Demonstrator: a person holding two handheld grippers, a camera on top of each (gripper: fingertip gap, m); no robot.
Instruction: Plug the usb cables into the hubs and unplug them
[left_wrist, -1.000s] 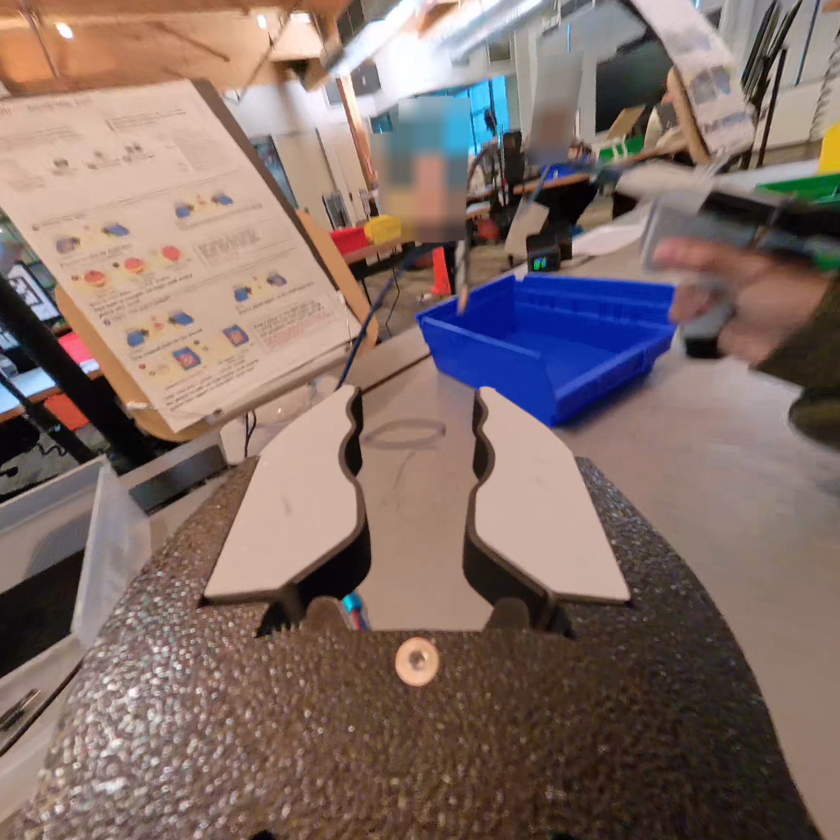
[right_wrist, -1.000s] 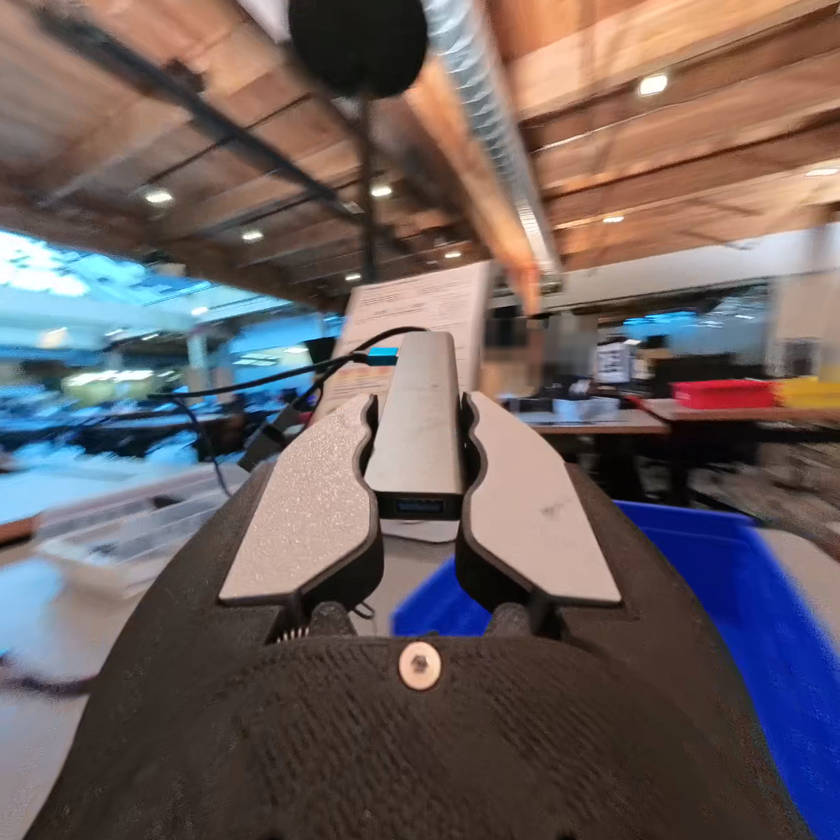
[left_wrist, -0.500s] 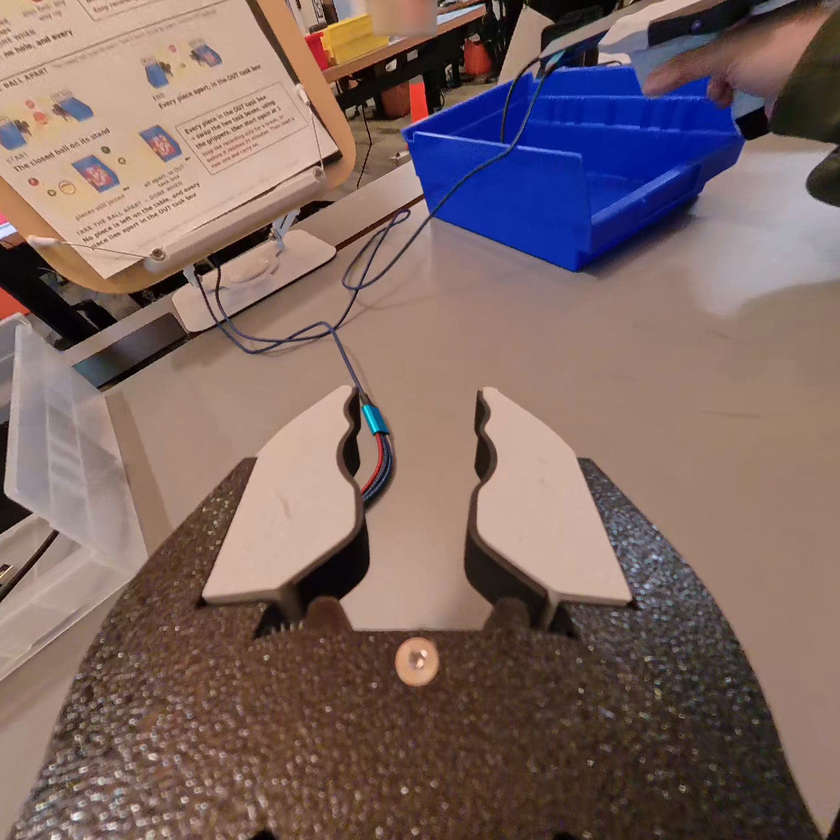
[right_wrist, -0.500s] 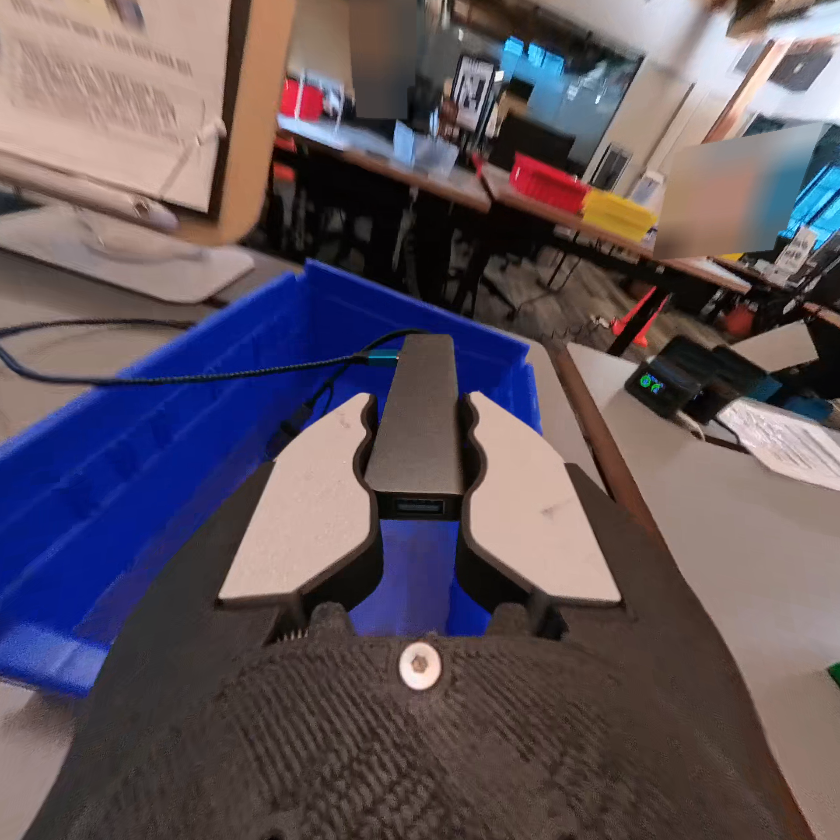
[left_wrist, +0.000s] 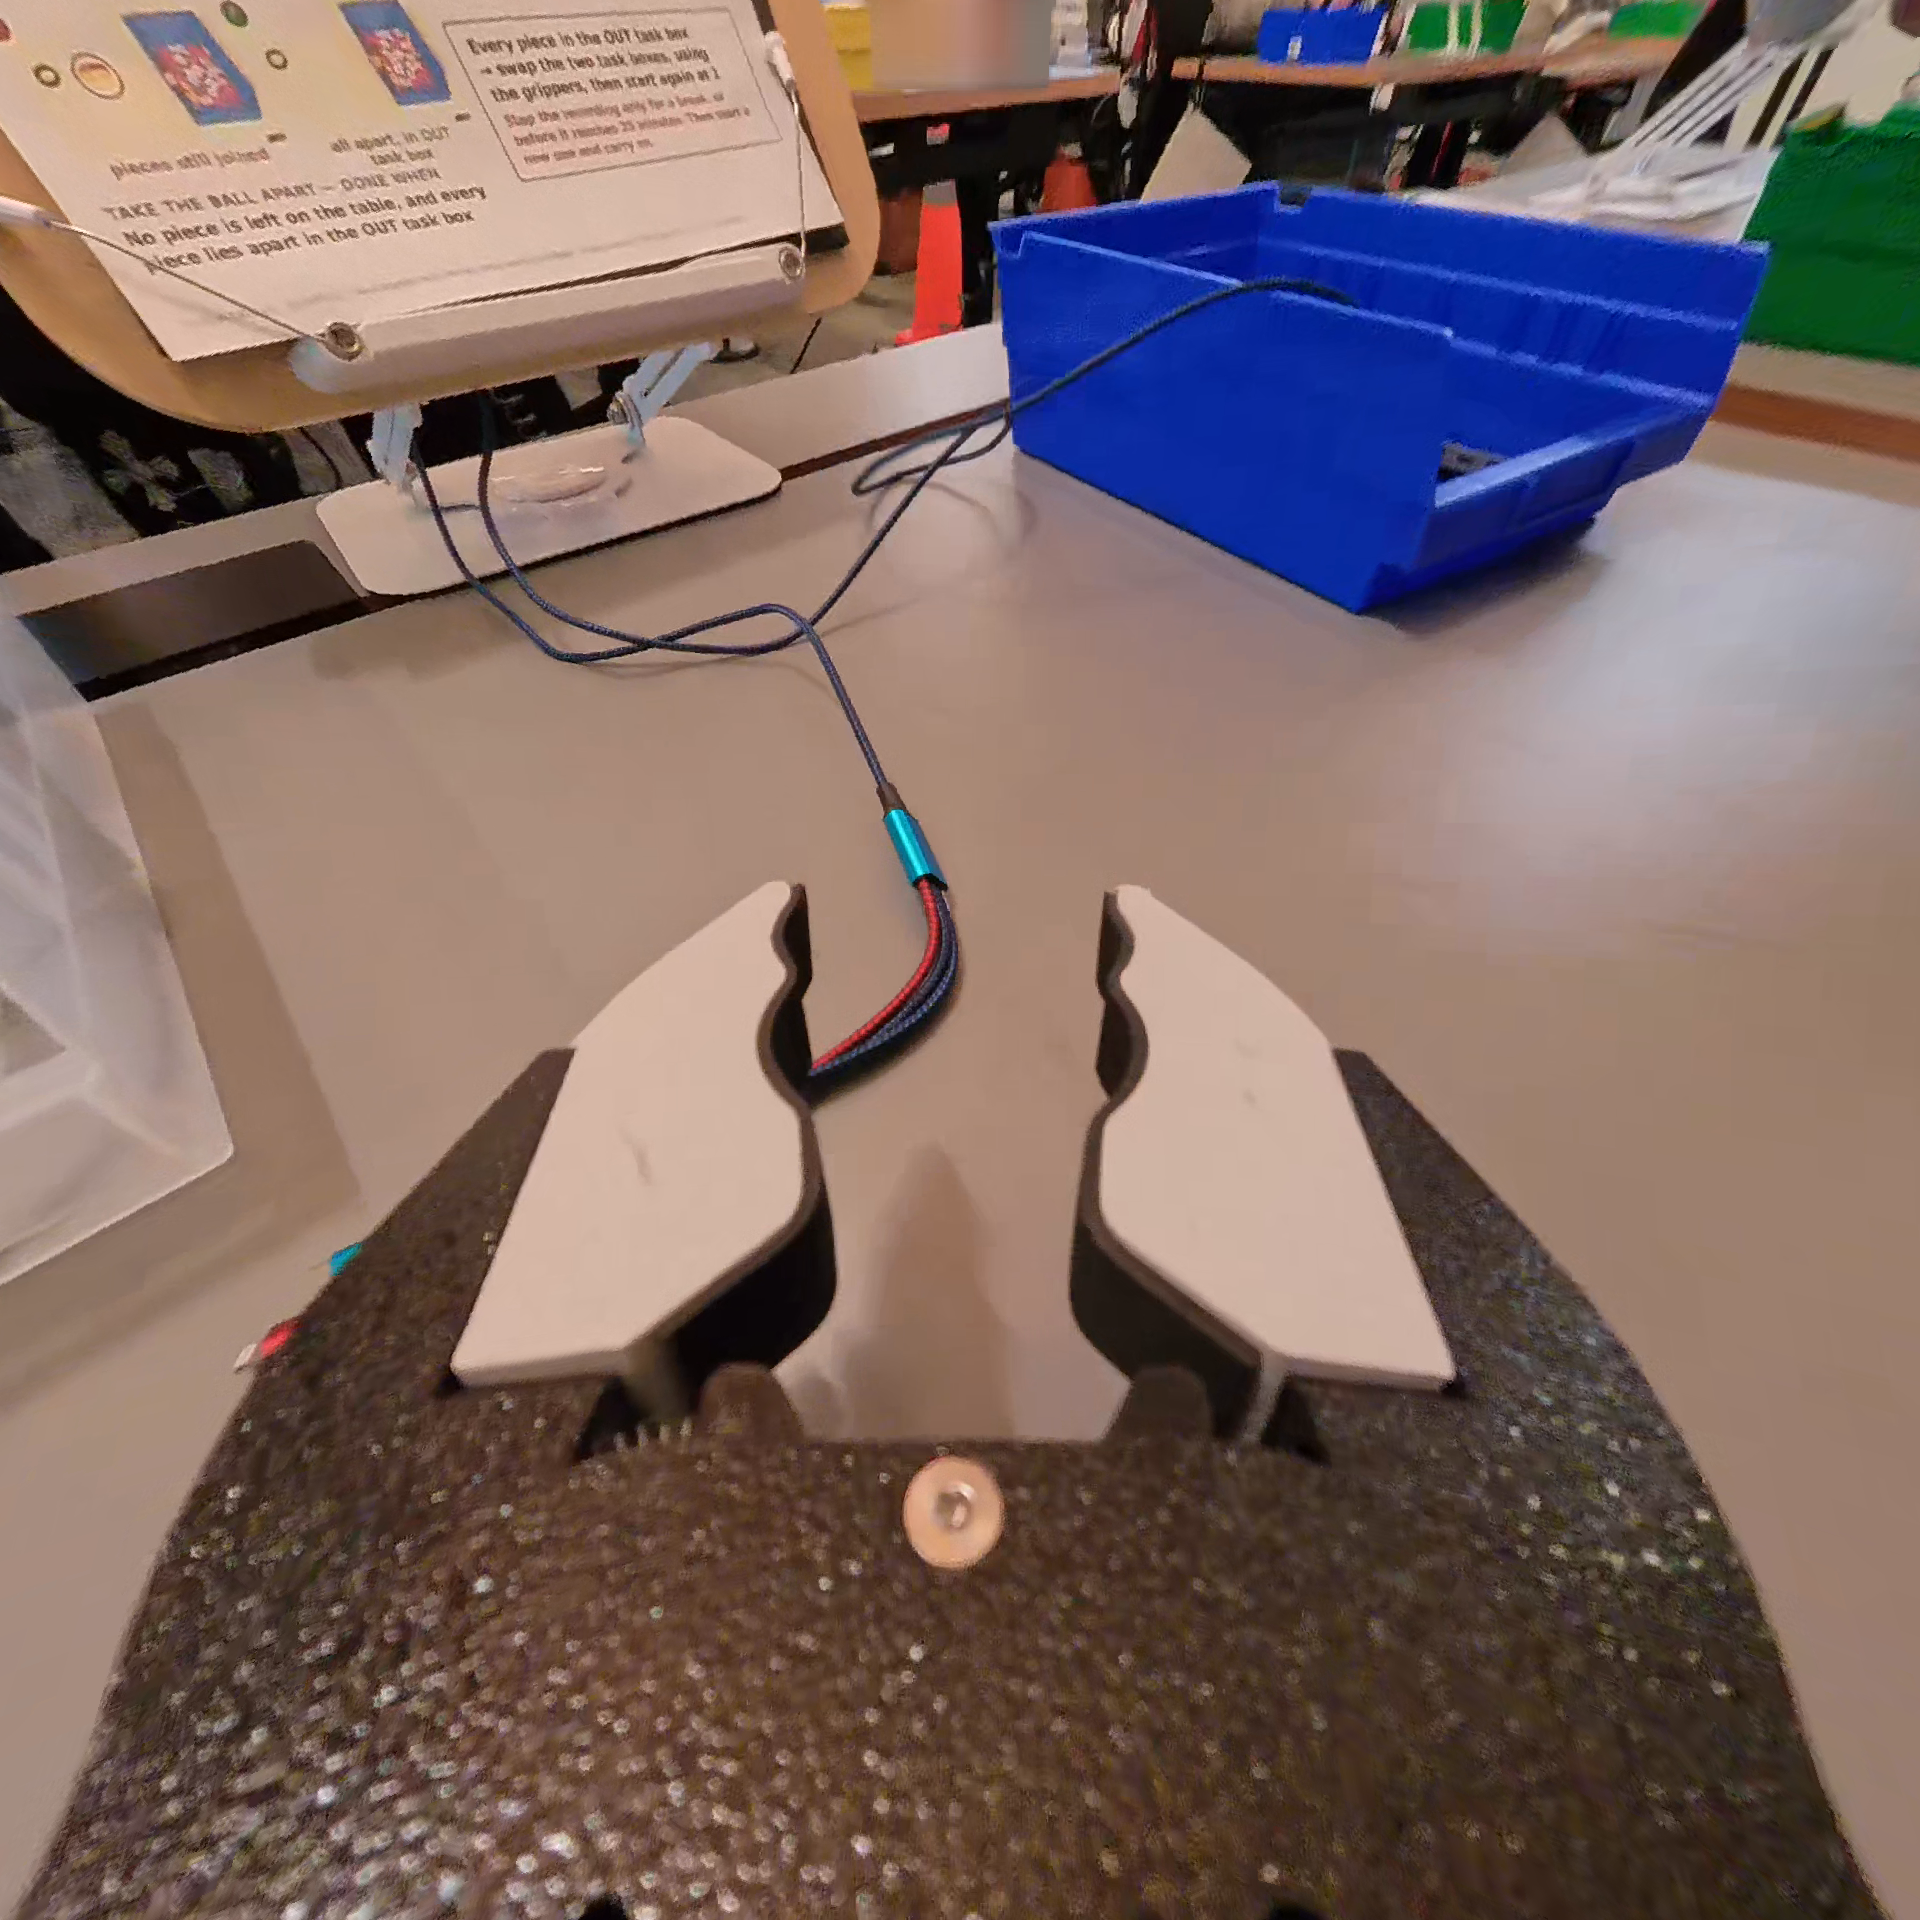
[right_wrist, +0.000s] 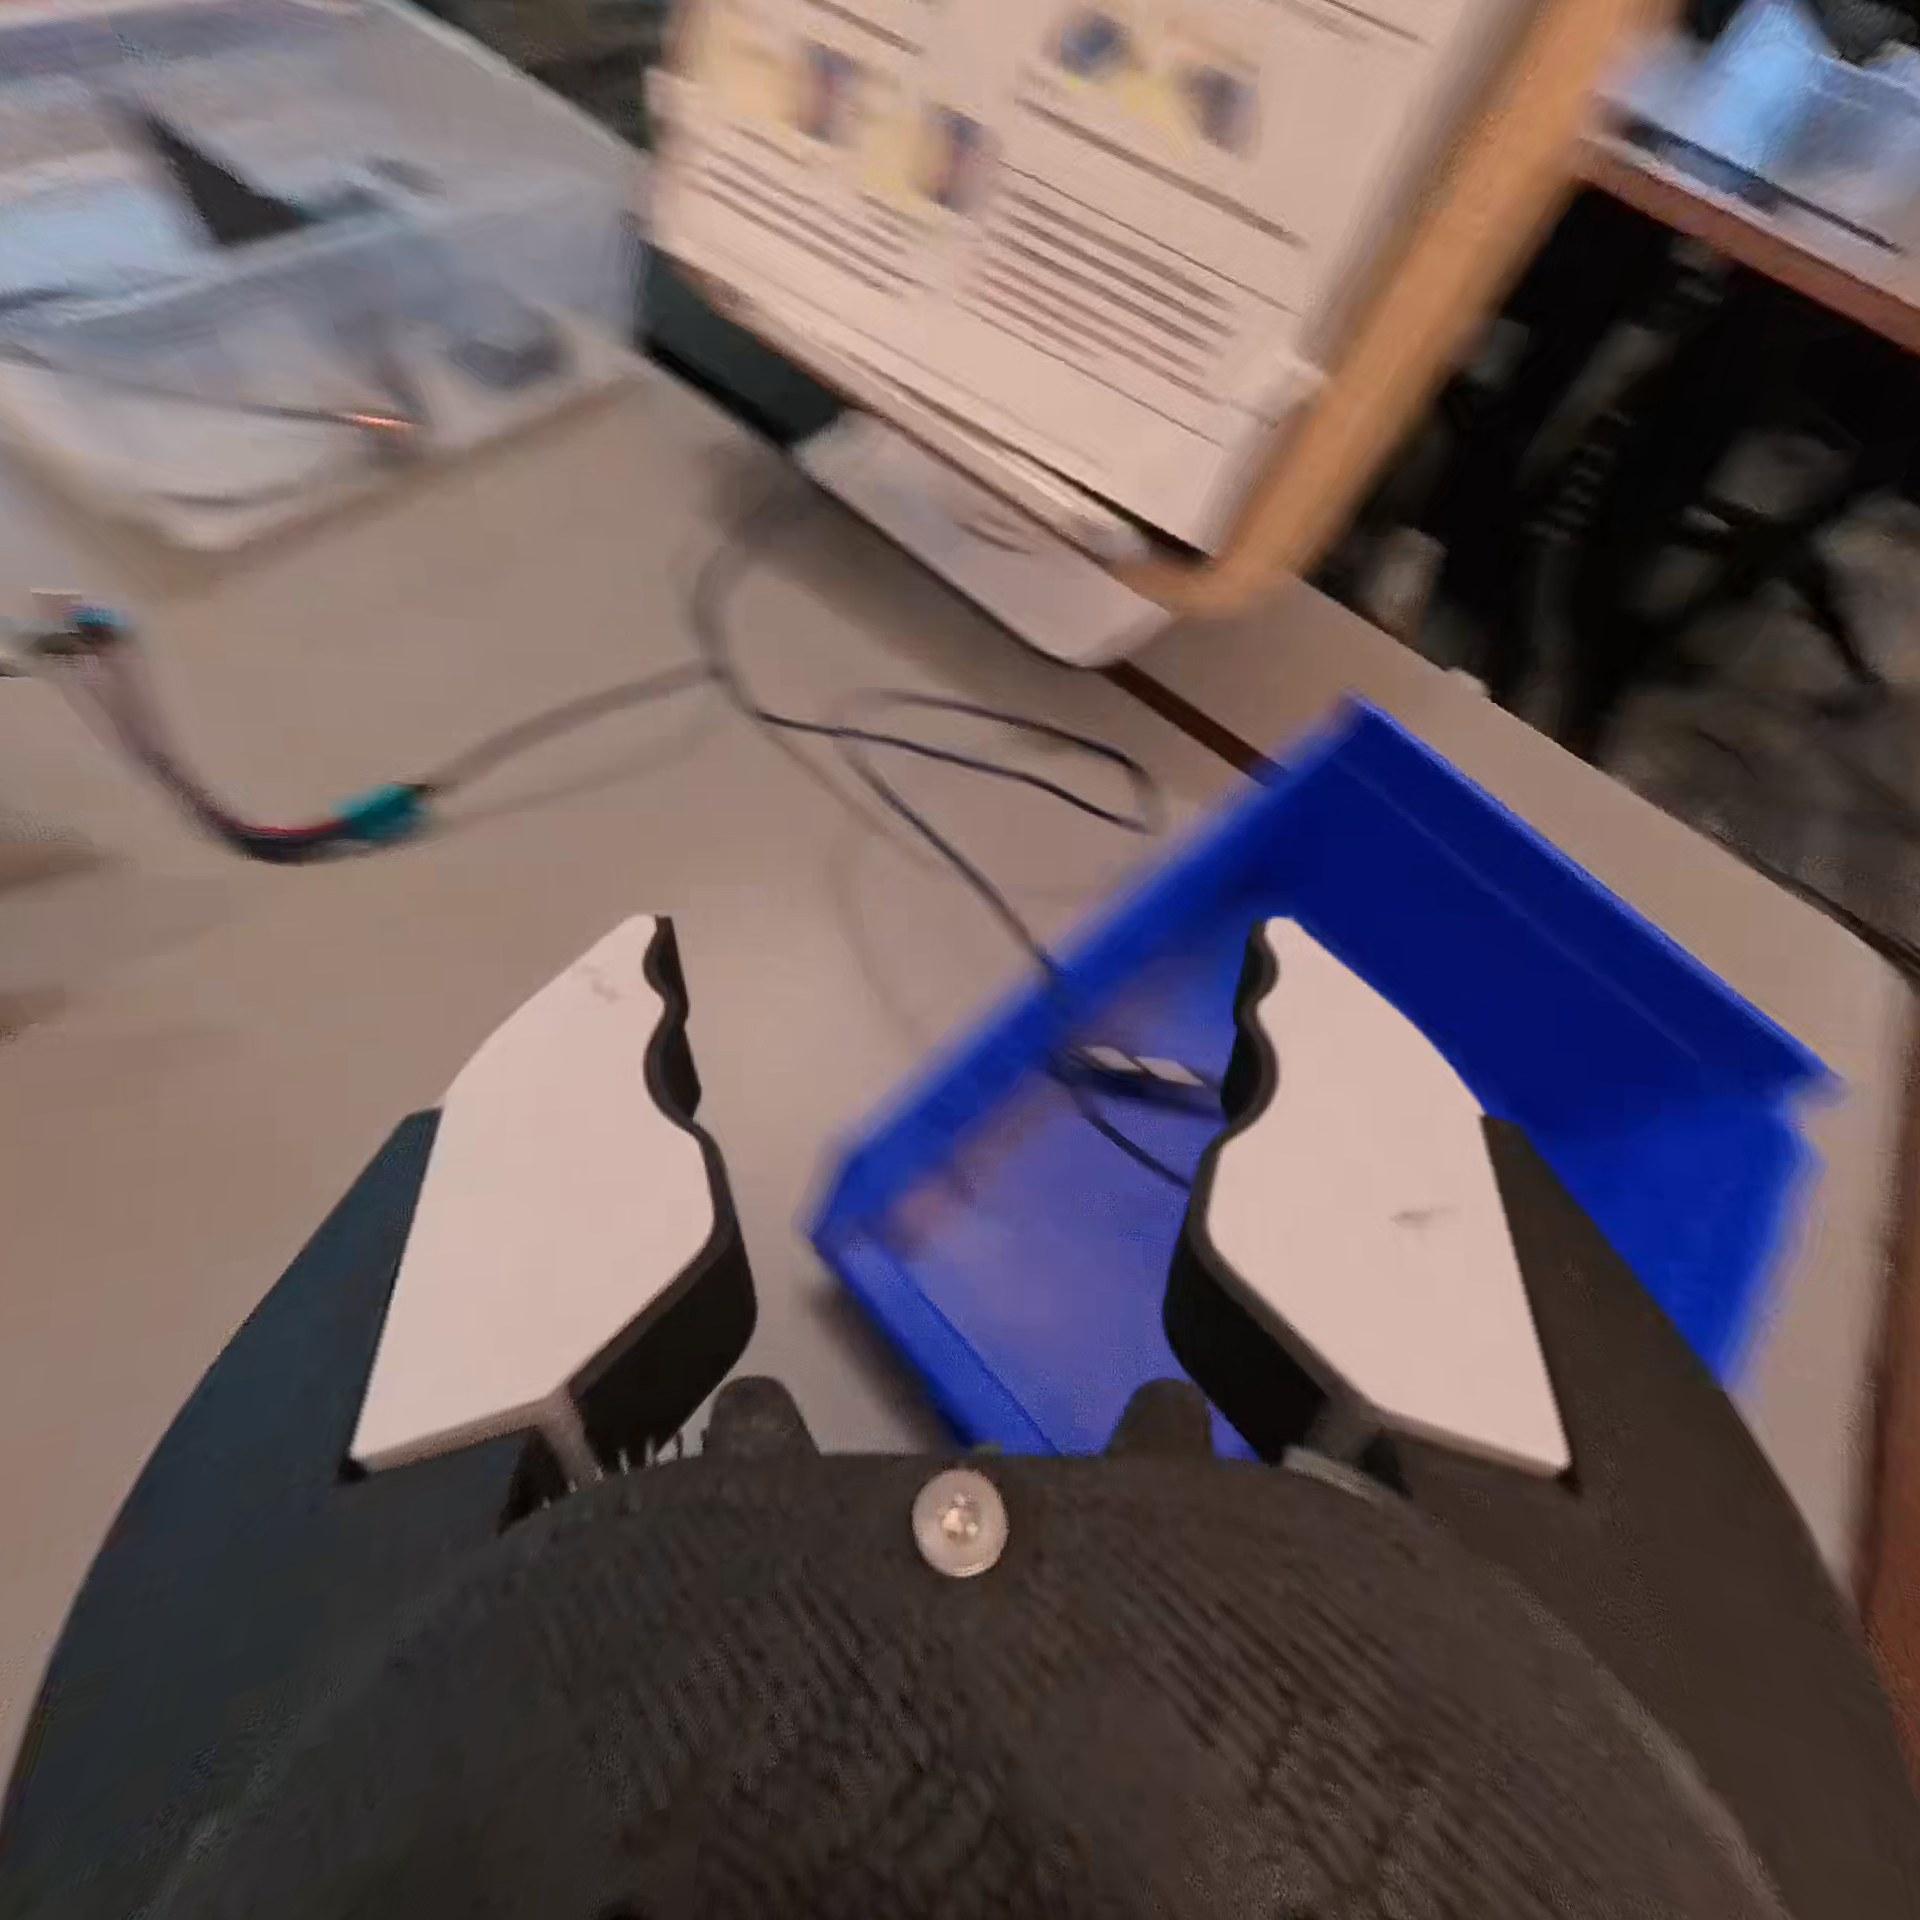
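A dark braided usb cable (left_wrist: 831, 665) lies on the grey table. Its teal splitter sleeve (left_wrist: 911, 847) sits just ahead of my left gripper (left_wrist: 951, 904), which is open and empty. The red and blue strands (left_wrist: 894, 1008) run under the left finger, and two plug ends (left_wrist: 272, 1340) show beside the gripper body. The cable's other end runs into the blue bin (left_wrist: 1299, 416). My right gripper (right_wrist: 961, 935) is open and empty above the blue bin (right_wrist: 1507, 914). A blurred dark hub (right_wrist: 1132, 1070) lies inside the bin with the cable on it. The teal sleeve (right_wrist: 379, 805) shows far left.
An instruction board on a white stand (left_wrist: 551, 499) stands at the table's back edge and also shows blurred in the right wrist view (right_wrist: 1039, 260). A clear plastic box (left_wrist: 94, 987) sits at the left. A green bin (left_wrist: 1839, 239) is behind the blue one.
My right gripper has let go of the hub into the blue bin, opened wide and drawn back. My left gripper has tilted down toward the cable on the table.
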